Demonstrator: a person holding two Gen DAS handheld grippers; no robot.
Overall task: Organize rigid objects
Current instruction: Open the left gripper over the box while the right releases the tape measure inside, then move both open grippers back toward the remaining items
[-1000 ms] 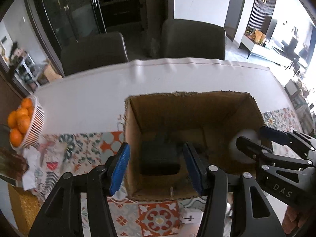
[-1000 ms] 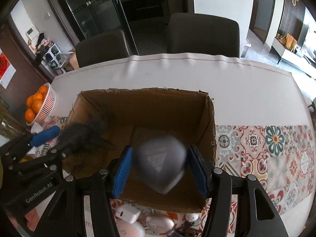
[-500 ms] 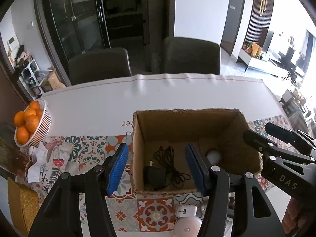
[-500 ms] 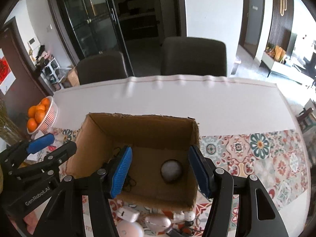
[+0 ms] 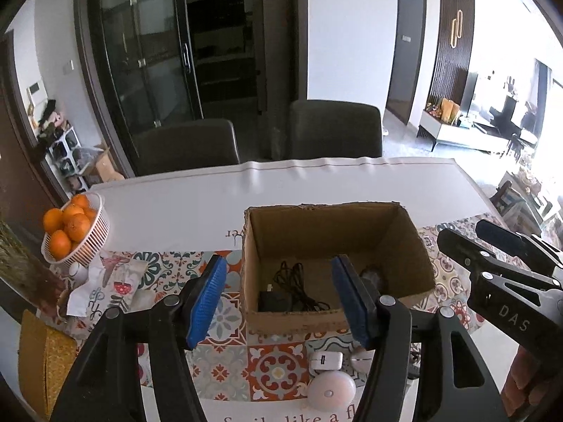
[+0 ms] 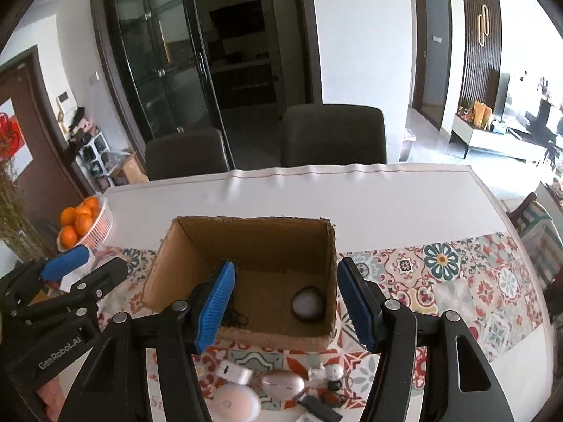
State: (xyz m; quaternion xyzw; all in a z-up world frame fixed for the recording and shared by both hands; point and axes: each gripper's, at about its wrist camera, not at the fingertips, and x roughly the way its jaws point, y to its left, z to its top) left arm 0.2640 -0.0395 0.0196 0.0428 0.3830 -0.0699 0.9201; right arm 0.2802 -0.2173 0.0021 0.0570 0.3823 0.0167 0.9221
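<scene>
**Both grippers above the near rim of the box, nothing held**

Left gripper: blue pads apart, jaws opening, nothing between them but air. Seen through the gap, the cardboard box sits below and ahead; its near wall runs across just under the fingertips. Inside, ahead and low: black charger with cable on the floor toward the box's left wall. A round grey object shows partly behind the right finger, near the box's right wall.

Right gripper: pads apart, empty. Its left finger overlaps the box interior; its right finger stands just outside the box's right wall. The round grey object lies on the box floor between the fingers, closer to the right one, just beside the right wall. Dark cable peeks out by the left pad.

Below the right gripper, short of the box's near wall: white adapter, round white puck, oval grey mouse-like item, small white figure, black stick-shaped piece, packed near each other on the patterned runner.

Open room: bare white tabletop beyond the box's far rim; runner to the right of the right gripper is free. Left of the left gripper: basket of oranges and a patterned cloth, near the table's left edge.
</scene>
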